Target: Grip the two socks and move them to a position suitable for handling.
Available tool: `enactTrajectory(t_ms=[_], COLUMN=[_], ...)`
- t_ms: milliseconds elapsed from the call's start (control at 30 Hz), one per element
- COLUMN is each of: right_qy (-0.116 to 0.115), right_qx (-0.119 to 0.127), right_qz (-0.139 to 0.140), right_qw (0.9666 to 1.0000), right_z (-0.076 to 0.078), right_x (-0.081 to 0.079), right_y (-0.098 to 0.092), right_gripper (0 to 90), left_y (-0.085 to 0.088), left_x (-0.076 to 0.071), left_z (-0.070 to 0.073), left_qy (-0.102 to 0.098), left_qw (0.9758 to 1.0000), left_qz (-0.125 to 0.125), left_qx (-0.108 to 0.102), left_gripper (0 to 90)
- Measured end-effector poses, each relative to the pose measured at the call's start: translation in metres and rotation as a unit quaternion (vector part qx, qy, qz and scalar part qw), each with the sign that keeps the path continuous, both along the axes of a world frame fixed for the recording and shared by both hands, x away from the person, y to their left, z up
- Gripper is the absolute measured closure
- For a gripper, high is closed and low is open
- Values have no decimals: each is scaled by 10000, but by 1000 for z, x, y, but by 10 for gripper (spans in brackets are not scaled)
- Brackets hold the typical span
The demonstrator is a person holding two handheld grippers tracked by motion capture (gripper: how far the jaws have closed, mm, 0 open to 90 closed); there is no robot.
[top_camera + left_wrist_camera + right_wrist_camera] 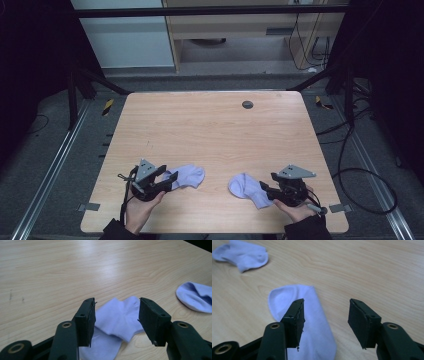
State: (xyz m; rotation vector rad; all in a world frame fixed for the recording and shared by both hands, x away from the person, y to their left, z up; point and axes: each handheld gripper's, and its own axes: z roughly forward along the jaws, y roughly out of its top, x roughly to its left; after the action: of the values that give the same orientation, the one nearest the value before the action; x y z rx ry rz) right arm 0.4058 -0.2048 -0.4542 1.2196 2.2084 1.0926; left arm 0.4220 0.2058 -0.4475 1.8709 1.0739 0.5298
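Two lavender socks lie flat on the wooden table (pixel 210 130) near its front edge. The left sock (pixel 189 175) (pixel 120 320) lies just ahead of my left gripper (pixel 169 178) (pixel 117 303), whose jaws stand open above it, its cuff end reaching between them without touching the pads. The right sock (pixel 245 188) (pixel 312 315) stretches toward my right gripper (pixel 266 190) (pixel 326 302), which is also open; the sock passes under its left jaw. In each gripper view the other sock lies farther off (pixel 195 296) (pixel 242 253). A hand holds each gripper from the table's near edge.
A dark round grommet (pixel 247 104) sits near the table's far edge. Metal rails (pixel 55 165) run along both sides on the floor, and black cables (pixel 360 175) loop on the floor at the right. The table's middle and far half are bare wood.
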Motion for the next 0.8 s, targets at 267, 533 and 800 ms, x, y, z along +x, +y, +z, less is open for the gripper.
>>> enactTrajectory(t_ms=[267,533,800], right_qy=[16,93,193], right_qx=[-87,-180,-216], right_qz=[213,391,502], right_qw=[9997,9990,9983], right_z=[-2,-9,-13], right_x=[-10,-9,-10], right_y=[7,12,16], right_gripper=[498,557,589], left_y=[-22,-54,-78], left_x=[2,4,6], left_z=[2,1,0], left_qy=[16,3,-9], left_qw=[9999,9993,9986], left_qz=[-132,-363,-519], left_qx=[-16,48,109], left_gripper=[483,502,520])
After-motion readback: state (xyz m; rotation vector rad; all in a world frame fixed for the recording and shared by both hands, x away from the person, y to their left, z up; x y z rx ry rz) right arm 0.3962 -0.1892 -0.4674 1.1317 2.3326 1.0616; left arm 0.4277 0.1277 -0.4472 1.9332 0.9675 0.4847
